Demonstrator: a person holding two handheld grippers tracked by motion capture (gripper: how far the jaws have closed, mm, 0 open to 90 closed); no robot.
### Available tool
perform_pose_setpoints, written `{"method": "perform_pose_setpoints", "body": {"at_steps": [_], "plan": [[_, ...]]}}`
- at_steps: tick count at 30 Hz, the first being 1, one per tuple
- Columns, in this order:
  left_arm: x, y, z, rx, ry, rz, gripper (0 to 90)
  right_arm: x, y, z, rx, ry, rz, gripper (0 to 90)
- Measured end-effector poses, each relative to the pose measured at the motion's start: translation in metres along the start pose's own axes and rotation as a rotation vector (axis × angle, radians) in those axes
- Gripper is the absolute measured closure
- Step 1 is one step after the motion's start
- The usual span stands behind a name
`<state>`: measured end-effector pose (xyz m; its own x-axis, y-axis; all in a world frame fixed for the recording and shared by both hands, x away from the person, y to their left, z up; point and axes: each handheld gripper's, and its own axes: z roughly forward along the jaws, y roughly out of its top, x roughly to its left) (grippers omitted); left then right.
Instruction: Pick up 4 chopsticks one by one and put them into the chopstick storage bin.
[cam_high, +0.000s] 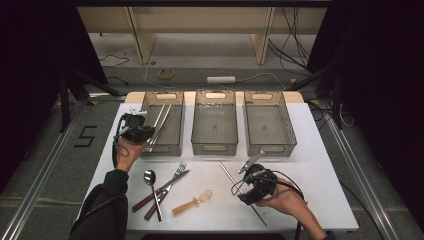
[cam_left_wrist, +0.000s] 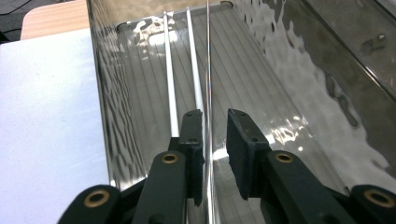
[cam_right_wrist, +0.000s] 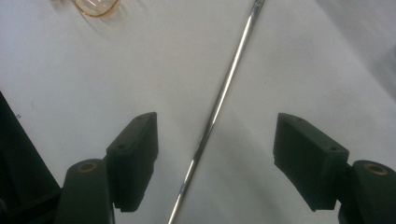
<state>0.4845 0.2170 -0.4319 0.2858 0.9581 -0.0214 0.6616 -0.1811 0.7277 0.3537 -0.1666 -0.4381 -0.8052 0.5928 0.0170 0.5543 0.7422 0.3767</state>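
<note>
Two tools: my left tool (cam_left_wrist: 211, 140), barely parted, straddles a chopstick (cam_left_wrist: 208, 70) in the left bin (cam_left_wrist: 107, 116); my right tool (cam_right_wrist: 215, 158) gapes over a metal rod (cam_right_wrist: 219, 100).

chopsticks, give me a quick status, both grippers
Left gripper over the left bin, jaws a little apart around a thin chopstick. Right gripper open, straddling the metal chopstick on the table. Nothing in the way.
</note>
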Motion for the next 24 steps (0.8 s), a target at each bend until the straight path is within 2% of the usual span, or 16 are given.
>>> {"method": "perform_pose_setpoints", "body": {"at_steps": [3, 10, 15, 19, 24], "plan": [[-0.001, 0.001, -0.003, -0.004, -0.007, -0.001, 64.3, 0.0, 0.0, -0.001, -0.004, -0.001, -0.001, 31.9], [-0.004, 0.004, -0.018, -0.028, -0.047, -0.023, 50.0, -0.004, 0.0, -0.003, -0.005, -0.016, 0.01, 31.9], [-0.01, 0.004, -0.032, -0.057, -0.092, -0.02, 42.0, -0.005, 0.0, -0.002, 0.017, -0.02, 0.021, 32.4], [-0.018, 0.003, -0.041, -0.08, -0.146, -0.016, 34.3, -0.006, 0.002, 0.001, 0.055, -0.025, 0.025, 34.0], [-0.028, 0.001, -0.053, -0.114, -0.214, -0.021, 28.2, -0.006, 0.004, 0.003, 0.086, -0.006, 0.027, 37.6]]}}
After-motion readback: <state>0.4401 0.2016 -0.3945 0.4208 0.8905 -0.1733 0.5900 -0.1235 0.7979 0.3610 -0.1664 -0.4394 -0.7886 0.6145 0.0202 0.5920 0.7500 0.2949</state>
